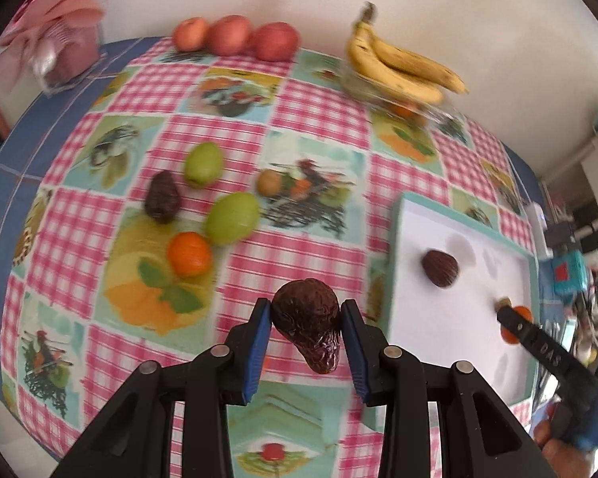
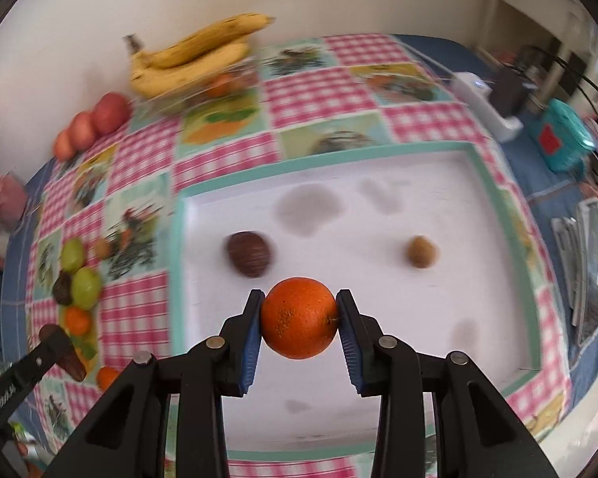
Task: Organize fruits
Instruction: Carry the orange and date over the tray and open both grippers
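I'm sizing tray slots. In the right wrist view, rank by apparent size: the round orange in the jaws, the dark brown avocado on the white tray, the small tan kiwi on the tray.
1. Round orange, though nearest the camera, so it looks bigger than it is.
2. Dark brown avocado.
3. Small tan kiwi.

We hold our left gripper [image 1: 305,332] pointing steeply down, its blue pads [image 1: 259,342] clamped on a dark avocado [image 1: 307,328], just left of the white tray [image 1: 458,318]. Our right gripper [image 2: 299,318] hangs over that tray, jaws pinching an orange [image 2: 299,318].
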Demonstrator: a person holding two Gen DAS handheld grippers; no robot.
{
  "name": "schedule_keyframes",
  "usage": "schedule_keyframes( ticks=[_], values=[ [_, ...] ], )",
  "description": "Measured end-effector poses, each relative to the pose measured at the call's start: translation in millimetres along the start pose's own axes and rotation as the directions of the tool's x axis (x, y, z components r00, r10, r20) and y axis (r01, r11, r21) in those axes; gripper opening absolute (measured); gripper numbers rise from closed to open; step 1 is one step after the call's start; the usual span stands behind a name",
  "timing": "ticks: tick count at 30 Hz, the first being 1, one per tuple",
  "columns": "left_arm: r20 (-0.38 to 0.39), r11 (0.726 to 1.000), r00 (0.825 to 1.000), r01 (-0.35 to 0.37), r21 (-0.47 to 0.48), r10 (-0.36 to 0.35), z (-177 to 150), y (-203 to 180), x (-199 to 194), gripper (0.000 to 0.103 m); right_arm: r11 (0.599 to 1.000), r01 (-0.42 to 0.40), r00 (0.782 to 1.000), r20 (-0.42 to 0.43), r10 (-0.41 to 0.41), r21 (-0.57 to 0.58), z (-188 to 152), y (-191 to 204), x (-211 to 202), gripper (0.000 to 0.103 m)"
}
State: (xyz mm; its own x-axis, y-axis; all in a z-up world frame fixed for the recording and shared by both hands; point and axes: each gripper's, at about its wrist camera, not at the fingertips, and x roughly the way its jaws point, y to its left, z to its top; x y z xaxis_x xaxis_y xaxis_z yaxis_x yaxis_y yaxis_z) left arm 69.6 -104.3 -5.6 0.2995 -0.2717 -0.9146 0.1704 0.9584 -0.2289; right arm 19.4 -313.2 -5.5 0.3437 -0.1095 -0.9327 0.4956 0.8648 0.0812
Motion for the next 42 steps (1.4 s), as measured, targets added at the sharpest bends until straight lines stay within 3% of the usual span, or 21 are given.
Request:
schedule_keyframes(
  ticks=[10,18,42],
  values=[
    [-0.031,0.985,0.999,0.031,0.168,-0.027,-20,-67,10,0.038,0.991,0.071,0.997,0.014,-0.073,0.110,5,-64,-9,0.038],
    [-0.061,0.957,0.998,0.044,0.286,-0.028,-36,-108,25,0.038,0.986,0.084,0.995,0.034,-0.089,0.147,7,-85,-20,0.038],
    [-0.152,0.945,0.987,0.005,0.327,0.048,-47,-114,70,0.038,0.987,0.102,0.989,-0.119,-0.086,0.128,-8,-88,32,0.038]
  ],
)
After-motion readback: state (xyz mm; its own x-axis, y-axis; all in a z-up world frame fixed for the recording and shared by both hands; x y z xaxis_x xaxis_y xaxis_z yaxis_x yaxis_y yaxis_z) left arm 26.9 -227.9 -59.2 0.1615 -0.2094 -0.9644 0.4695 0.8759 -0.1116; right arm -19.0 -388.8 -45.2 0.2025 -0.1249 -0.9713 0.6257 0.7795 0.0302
